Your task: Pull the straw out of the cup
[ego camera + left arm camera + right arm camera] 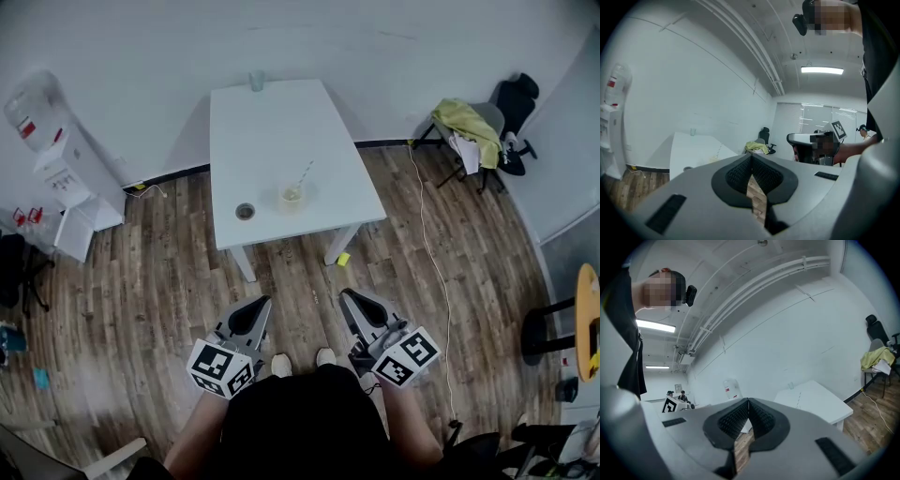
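Wood floor, white table (281, 122) ahead.
Head view: cup (292, 196), straw (305, 173) leaning in it, near the table's front edge, well apart from my left gripper (253, 305) and right gripper (350, 298). Left gripper view: jaws together, empty. Right gripper view: likewise.

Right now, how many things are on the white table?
3, counting cup and straw as one: the cup near the front edge, a small dark round thing left of it, a clear glass at the far edge.
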`<state>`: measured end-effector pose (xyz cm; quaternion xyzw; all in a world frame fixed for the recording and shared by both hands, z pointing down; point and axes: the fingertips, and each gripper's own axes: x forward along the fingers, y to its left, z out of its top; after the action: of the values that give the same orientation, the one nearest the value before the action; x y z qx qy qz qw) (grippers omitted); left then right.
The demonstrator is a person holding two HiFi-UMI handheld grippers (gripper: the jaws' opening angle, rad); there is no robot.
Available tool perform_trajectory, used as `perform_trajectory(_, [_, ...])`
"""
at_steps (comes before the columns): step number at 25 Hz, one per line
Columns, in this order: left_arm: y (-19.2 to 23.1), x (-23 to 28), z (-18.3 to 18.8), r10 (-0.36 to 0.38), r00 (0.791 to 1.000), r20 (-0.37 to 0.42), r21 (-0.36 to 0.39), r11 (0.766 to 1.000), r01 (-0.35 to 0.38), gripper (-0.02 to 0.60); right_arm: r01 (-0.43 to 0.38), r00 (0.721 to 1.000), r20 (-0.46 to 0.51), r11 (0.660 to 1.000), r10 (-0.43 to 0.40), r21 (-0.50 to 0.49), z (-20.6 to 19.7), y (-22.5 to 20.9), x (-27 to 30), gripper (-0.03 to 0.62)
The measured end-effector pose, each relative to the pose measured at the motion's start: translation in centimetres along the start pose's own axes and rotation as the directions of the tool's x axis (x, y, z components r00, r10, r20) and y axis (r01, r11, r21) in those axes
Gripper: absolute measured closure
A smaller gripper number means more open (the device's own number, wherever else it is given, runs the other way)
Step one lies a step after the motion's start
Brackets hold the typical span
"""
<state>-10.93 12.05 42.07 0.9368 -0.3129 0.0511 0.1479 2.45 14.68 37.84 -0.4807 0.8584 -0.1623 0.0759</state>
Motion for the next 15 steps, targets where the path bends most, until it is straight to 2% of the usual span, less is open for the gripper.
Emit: perform_trajectory(15, [1.0, -2.3, -0.9, -0.015, 1.000, 0.001, -0.010, 1.000, 0.015, 0.568, 0.007, 1.000, -0.016, 1.000, -0.007, -0.010, -0.9, 1.9, 0.7, 0.572])
